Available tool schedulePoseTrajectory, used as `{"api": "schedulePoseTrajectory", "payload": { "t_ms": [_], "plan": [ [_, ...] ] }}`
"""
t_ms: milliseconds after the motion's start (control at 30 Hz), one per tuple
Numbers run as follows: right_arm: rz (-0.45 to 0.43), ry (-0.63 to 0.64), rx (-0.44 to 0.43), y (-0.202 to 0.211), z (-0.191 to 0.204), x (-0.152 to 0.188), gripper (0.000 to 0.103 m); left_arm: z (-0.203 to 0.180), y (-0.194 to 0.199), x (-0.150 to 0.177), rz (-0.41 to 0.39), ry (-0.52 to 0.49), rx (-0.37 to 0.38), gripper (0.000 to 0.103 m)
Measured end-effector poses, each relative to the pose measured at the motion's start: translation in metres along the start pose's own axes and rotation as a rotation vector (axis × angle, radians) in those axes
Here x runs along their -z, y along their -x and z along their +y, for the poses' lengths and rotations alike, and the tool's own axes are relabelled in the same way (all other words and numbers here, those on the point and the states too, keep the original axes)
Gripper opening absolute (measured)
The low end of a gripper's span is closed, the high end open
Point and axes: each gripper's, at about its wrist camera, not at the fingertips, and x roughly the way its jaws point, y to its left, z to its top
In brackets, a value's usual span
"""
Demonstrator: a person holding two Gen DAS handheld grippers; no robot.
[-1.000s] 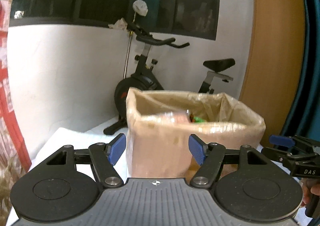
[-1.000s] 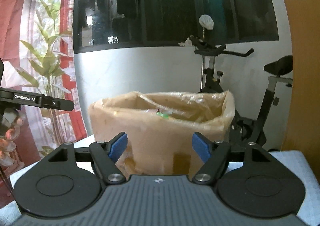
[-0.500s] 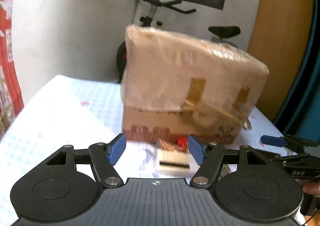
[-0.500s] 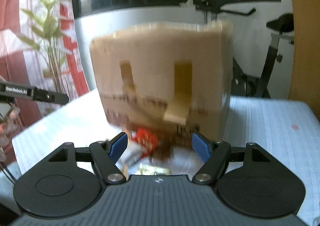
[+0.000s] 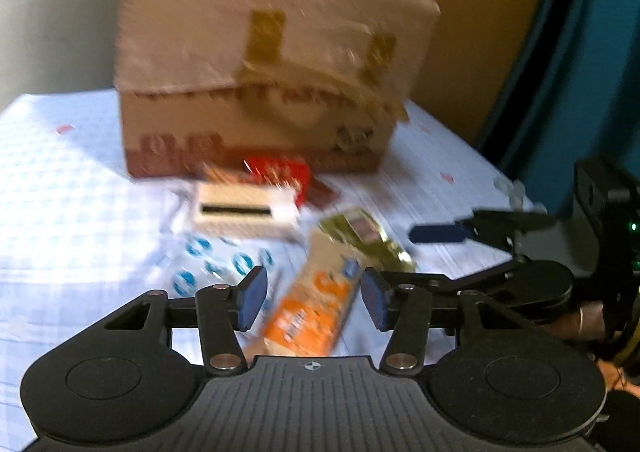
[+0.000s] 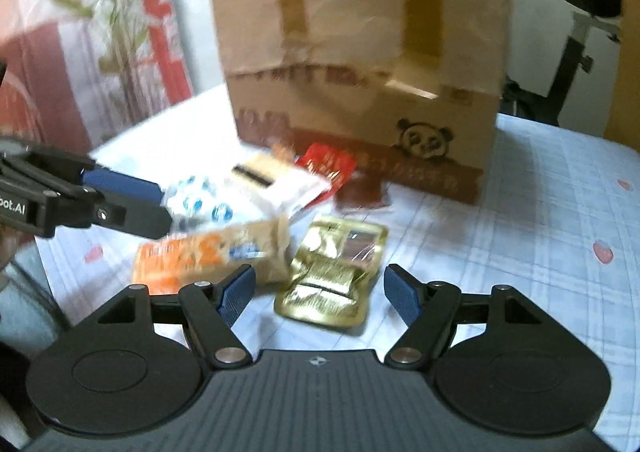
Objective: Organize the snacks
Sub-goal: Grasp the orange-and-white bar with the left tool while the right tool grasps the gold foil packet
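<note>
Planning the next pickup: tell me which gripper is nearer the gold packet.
Right. The right gripper frames the gold packet; the left gripper frames the orange packet beside it.

Your box [image 6: 360, 100] is matt brown cardboard, its upper half wrapped in filmy plastic held by glossy tape. The gold pack [image 6: 336, 272] in front of you is shiny crinkled foil, and the orange pack [image 5: 316, 312] looks like smooth printed wrapper. Both lie on a soft checked cloth [image 6: 560, 212].

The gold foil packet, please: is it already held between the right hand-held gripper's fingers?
No, the gold foil packet lies on the tablecloth ahead of the open right hand-held gripper.
</note>
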Motion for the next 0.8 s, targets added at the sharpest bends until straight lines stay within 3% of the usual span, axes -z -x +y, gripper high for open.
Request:
{"api": "schedulePoseTrajectory", "payload": {
  "t_ms": [267,567,633,667,800],
  "plan": [
    [0.032,0.013,0.047,-0.021,0.000,-0.009,0.072,0.002,-0.024,0.010,0.067,-0.010,-0.043,0.054],
    [0.040,0.006,0.075,-0.026,-0.002,-0.007,0.073,-0.009,-0.044,0.011,0.081,-0.071,-0.123,0.054],
    [0.036,0.004,0.078,-0.027,-0.002,-0.008,0.073,-0.007,-0.043,0.010,0.070,-0.063,-0.145,0.049],
    [0.035,0.002,0.080,-0.028,-0.002,-0.009,0.073,-0.005,-0.042,0.010,0.065,-0.049,-0.153,0.041],
    [0.022,0.000,0.089,-0.033,0.000,-0.010,0.074,0.005,-0.038,0.011,0.039,0.016,-0.198,0.041]
  ]
}}
